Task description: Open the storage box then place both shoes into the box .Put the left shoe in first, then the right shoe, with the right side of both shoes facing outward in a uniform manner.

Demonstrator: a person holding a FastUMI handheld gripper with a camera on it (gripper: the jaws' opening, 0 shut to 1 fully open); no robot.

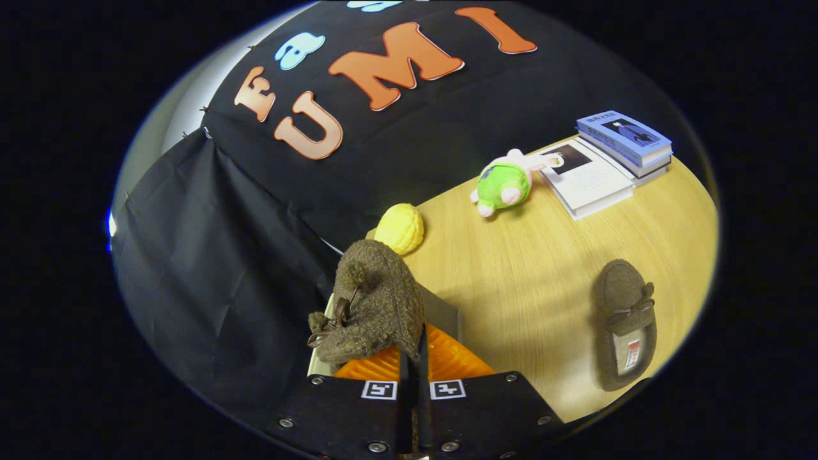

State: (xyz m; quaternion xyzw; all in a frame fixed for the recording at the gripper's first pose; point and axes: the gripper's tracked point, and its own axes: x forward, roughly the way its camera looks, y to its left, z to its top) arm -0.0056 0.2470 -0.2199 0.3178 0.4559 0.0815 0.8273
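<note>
Tool [413, 367] fingers pressed nearly together, pinching the rim of a brown woolly shoe [374, 300] — it hangs tilted, toe pointing away, over the pale wooden surface [530, 281]; a grey box edge [441, 313] shows just beneath it; its twin shoe [625, 322] lies flat on the surface, well apart to the right; beyond the held shoe sits a yellow ball [400, 227]; farther off — a green plush toy [505, 183] beside stacked books [607, 160].

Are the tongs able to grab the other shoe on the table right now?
Probably not yet: the tongs are shut on a brown shoe. The other shoe lies apart on the table, with nothing blocking it.
</note>
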